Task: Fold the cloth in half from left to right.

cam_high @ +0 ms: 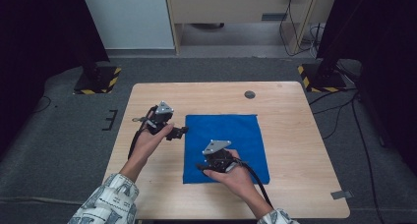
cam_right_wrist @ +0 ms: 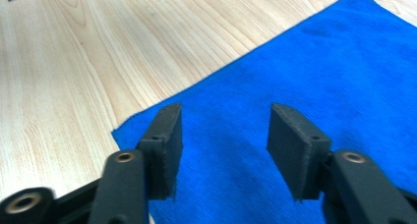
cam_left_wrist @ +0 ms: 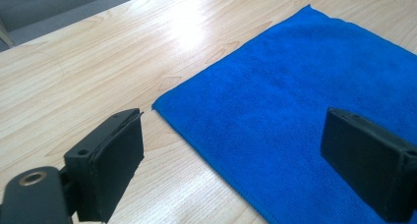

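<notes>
Reaching for the blue cloth (cam_high: 231, 140) lying flat on the table (cam_high: 295, 135), the left gripper (cam_left_wrist: 255, 155) and right gripper (cam_right_wrist: 223, 145) hover open over its corners, and next must dip down and pinch.

cloth (cam_high: 231, 135) on table (cam_high: 290, 135), left hand-held gripper (cam_high: 178, 132) beside its left edge

Left gripper (cam_high: 183, 131): hovering at the blue cloth's (cam_high: 246, 130) left edge, jaws gaping wide. Right gripper (cam_high: 200, 168): hovering over the cloth's near-left corner, jaws parted, gripping nothing.
</notes>
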`<state>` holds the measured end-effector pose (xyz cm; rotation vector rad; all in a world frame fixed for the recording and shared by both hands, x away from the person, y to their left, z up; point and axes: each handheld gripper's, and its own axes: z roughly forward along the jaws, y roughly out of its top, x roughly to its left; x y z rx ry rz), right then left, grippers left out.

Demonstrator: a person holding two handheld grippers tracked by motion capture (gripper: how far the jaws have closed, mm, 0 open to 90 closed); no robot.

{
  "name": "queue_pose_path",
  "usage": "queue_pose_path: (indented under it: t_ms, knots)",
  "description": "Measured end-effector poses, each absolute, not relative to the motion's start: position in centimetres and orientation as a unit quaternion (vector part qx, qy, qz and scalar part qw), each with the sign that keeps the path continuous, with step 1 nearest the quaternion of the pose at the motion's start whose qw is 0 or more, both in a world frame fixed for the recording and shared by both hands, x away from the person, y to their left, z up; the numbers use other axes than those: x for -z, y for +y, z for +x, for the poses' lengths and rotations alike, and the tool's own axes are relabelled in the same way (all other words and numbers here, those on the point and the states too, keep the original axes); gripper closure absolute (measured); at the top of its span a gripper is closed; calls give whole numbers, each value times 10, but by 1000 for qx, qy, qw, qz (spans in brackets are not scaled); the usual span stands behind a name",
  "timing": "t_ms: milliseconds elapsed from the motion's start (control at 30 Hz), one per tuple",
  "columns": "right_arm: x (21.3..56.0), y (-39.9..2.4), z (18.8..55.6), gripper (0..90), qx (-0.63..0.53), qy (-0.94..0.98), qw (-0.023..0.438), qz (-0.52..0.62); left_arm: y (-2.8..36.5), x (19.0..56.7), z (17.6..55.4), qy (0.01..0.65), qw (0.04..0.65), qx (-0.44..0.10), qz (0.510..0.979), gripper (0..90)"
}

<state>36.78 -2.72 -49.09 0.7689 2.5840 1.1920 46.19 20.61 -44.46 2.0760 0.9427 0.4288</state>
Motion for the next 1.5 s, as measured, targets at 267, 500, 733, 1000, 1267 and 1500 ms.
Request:
queue_pose_path:
  t_ms: [267, 500, 733, 1000, 1267, 1500]
  knots:
    - [492, -11, 359, 644, -406, 877, 91, 242, 212, 444, 461, 377, 396, -166, 821, 92]
    - [497, -1, 353, 731, -404, 882, 83, 227, 212, 445, 459, 374, 398, -163, 821, 95]
    - [507, 12, 344, 773, -397, 891, 69, 212, 212, 447, 458, 371, 396, -162, 824, 98]
    - [519, 23, 339, 589, -385, 894, 66, 219, 211, 447, 457, 373, 395, -160, 824, 99]
    - [526, 29, 338, 515, -371, 898, 68, 226, 212, 447, 457, 372, 398, -159, 823, 100]
    - [526, 27, 338, 677, -367, 898, 90, 226, 214, 448, 456, 376, 400, -157, 821, 100]
